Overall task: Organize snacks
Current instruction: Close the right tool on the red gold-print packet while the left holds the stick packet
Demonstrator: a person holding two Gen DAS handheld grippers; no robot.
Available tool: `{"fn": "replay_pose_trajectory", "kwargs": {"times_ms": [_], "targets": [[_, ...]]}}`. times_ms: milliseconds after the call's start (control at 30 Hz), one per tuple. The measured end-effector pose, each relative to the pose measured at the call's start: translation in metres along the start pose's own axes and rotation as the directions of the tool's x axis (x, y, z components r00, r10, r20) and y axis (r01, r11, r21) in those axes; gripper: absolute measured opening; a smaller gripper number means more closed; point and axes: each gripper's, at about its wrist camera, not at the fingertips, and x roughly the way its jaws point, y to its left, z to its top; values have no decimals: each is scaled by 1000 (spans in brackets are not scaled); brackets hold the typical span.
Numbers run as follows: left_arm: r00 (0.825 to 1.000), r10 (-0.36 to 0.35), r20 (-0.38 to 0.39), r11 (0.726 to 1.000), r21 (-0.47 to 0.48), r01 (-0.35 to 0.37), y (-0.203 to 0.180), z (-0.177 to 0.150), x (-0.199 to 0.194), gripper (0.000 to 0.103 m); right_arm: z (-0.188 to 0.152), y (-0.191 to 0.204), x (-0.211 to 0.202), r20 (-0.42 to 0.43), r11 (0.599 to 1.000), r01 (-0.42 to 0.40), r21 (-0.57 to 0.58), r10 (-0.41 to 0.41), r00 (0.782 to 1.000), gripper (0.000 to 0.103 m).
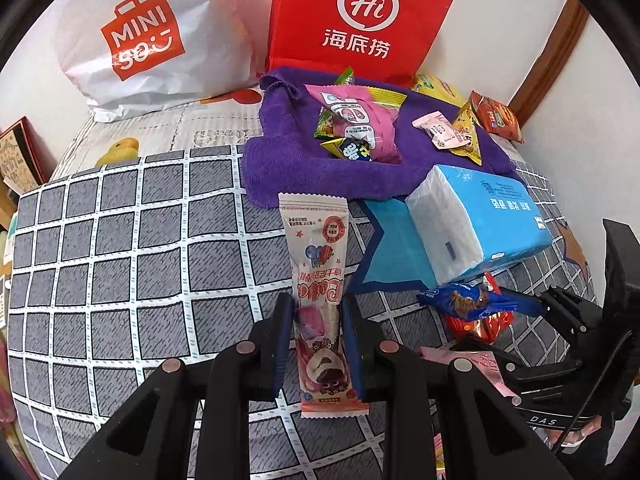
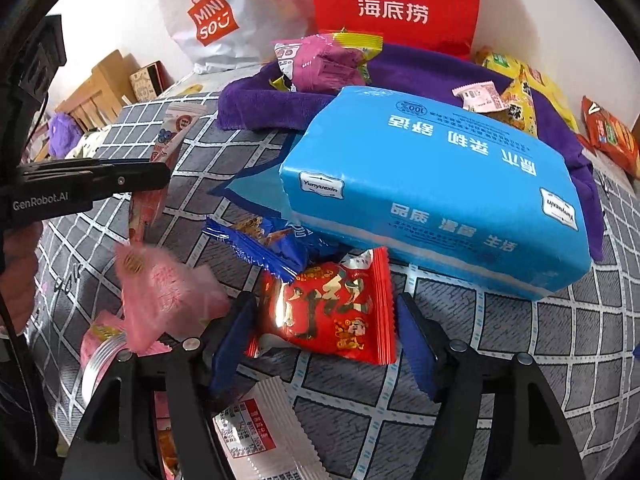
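Note:
My left gripper (image 1: 318, 312) is shut on a long pink-and-white snack stick packet (image 1: 316, 280), held lengthwise above the checked cloth. It also shows in the right wrist view (image 2: 160, 152). My right gripper (image 2: 324, 316) is open, its jaws on either side of a red snack packet (image 2: 328, 312) lying on the cloth. A blue cookie packet (image 2: 264, 246) lies just beyond it. A purple towel (image 1: 280, 160) holds several sorted snacks, among them a pink packet (image 1: 360, 120).
A blue tissue pack (image 2: 436, 184) lies beside the towel. A red Haidilao bag (image 1: 360, 12) and a white Miniso bag (image 1: 148, 40) stand at the back wall. Pink packets (image 2: 168, 292) and a white packet (image 2: 256, 432) lie near my right gripper.

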Motion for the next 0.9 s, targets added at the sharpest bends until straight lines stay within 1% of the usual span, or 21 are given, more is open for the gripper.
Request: {"fn": "replay_pose_trajectory", "kwargs": {"times_ms": [100,133,233,267,433,700,900], "targets": [[1000,1,2,1000,1,-1,-1,0,-1,23,-1,2,0,8,1000,7,-13,-7,1000,69],[1000,2,3,1000,1,-2,-1,0,-2,23,-2,2,-1,10,1000,10,-15,-9,1000,65],[1000,3,7,1000,2,-3,-3,-1,-4,23,-5,1,-4,24,1000,13,-16,-13,1000,60],[1000,2,10,1000,5,-2,-4,-1,-6,23,-6,0,-6,33,1000,11,-14,-10,999,55],[1000,3,21,1000,14,-3,-9,-2,-11,23,-10,-9,-17,47,1000,15,13,-16,999,54],[999,-4,52,1000,22,2,-19,-1,-27,23,-20,-34,-41,80,996,40,78,-47,996,54],[998,-20,66,999,45,17,-36,0,-39,23,-27,-54,-62,111,989,54,139,-70,991,54]]}}
